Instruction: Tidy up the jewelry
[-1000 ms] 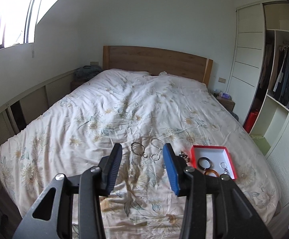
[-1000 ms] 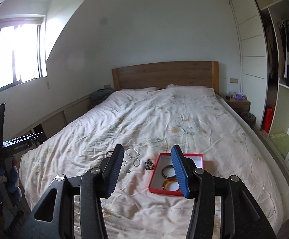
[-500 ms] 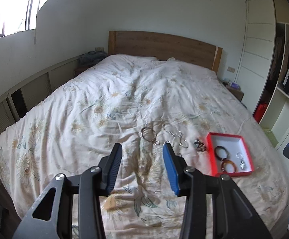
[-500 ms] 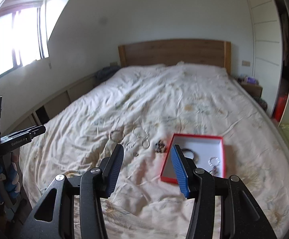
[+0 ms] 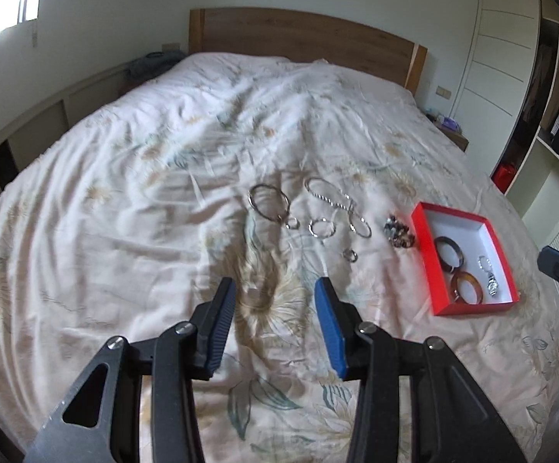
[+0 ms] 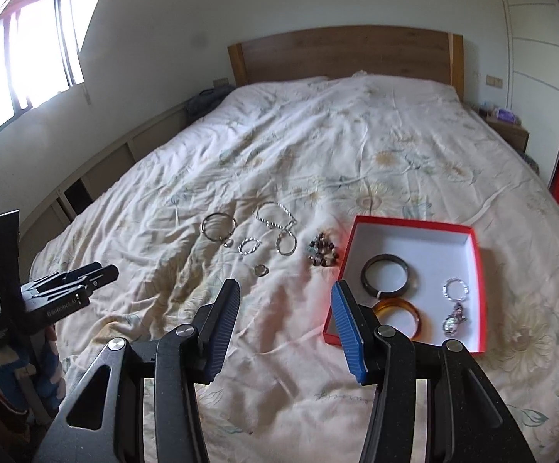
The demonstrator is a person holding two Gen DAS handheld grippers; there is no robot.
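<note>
Bed: quilt (image 6: 318,146) in pale cream with a faded flower print, rumpled, running back to a wooden headboard (image 6: 345,54).
Red box (image 6: 476,270): open, white inside, lying flat on the quilt to the right of the loose jewelry.
Box contents: dark bangle (image 6: 389,276) near the middle, amber bangle (image 6: 399,318) touching it on the near side, small silver keyring-like piece (image 6: 455,305) by the right wall.
Left gripper (image 5: 275,289): jaws apart with nothing between them, above bare quilt, on the near side of the loose pieces.
Right gripper (image 6: 285,293): jaws spread and empty, its right finger overlapping the box's near left corner in the view.
Loose jewelry: silver bangles (image 5: 268,202) farthest left, chain bracelet (image 5: 331,198) beside them, silver hoop (image 5: 321,228) below it, beaded bracelet (image 5: 398,229) bunched just beside the box's left wall.
Smallest: ring (image 5: 350,255) alone, nearest the grippers.
</note>
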